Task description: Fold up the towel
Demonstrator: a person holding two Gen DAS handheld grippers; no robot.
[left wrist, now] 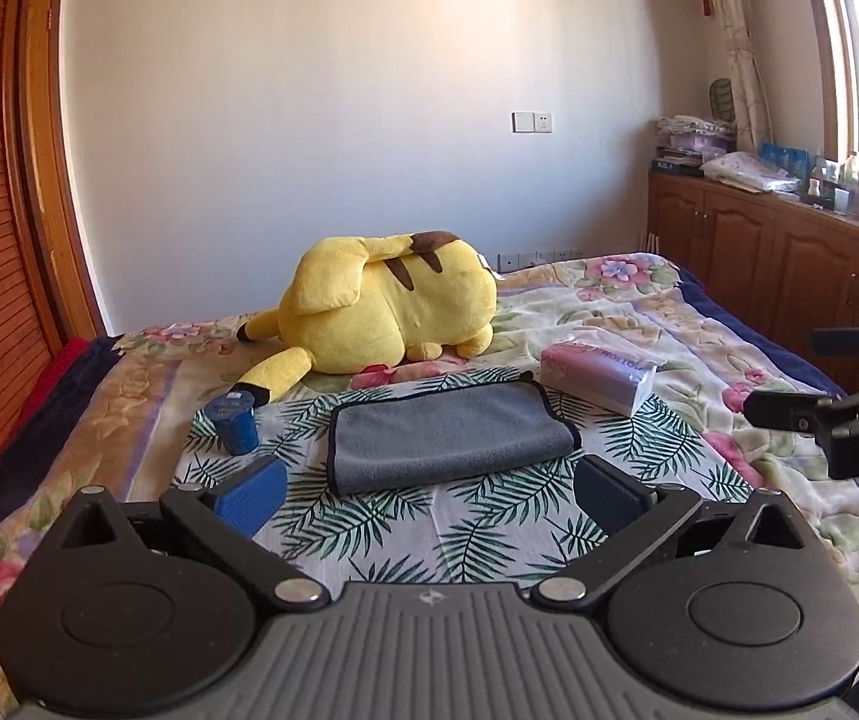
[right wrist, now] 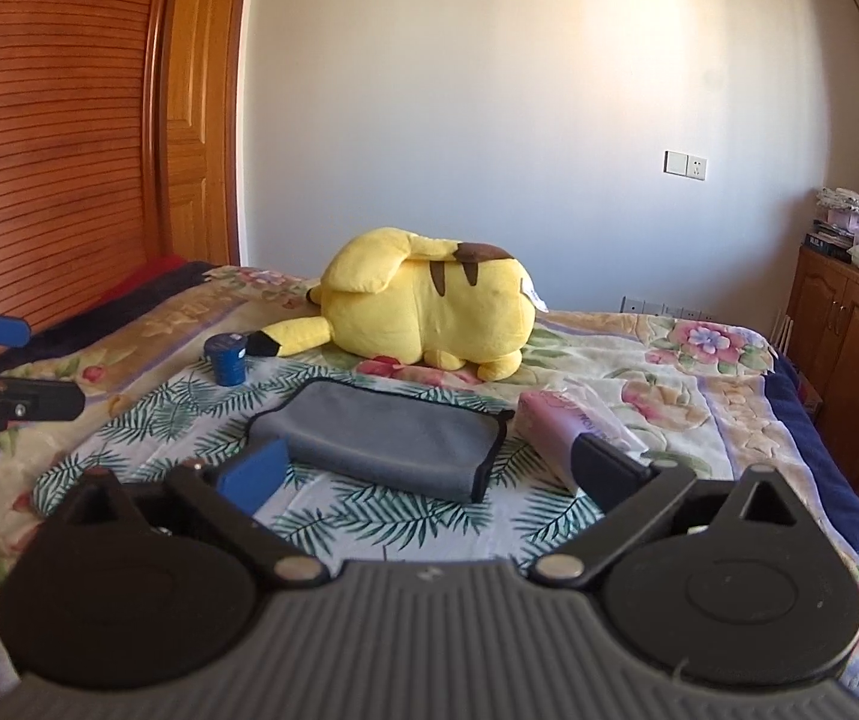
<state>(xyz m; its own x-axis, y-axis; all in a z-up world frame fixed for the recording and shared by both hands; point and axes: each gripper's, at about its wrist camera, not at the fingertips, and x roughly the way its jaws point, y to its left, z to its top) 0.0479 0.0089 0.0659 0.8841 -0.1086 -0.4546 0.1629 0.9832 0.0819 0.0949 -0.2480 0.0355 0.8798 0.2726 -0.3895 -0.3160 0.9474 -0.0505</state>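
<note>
We see the grey towel lying on the leaf-print cloth spread over the bed, roughly at the middle of that cloth and already doubled over, its rounded fold facing us and its dark-bound edges stacked along the right and far sides. We judge that at least 1 fold is done; whether another is wanted we cannot say, and a final smoothing may be all that is left.

Going left to right: a blue cup stands near the cloth's far left corner, just in front of the yellow plush toy, which lies beyond the cloth's far edge. The towel comes next, then a pink tissue pack at the cloth's far right corner, near the towel but apart from it.

Our left gripper hovers just short of the towel's near edge, level and aimed along the bed, jaws wide apart and holding nothing. Our right gripper hangs to its right, facing the towel's right corner, jaws likewise spread and empty, neither touching the towel.
</note>
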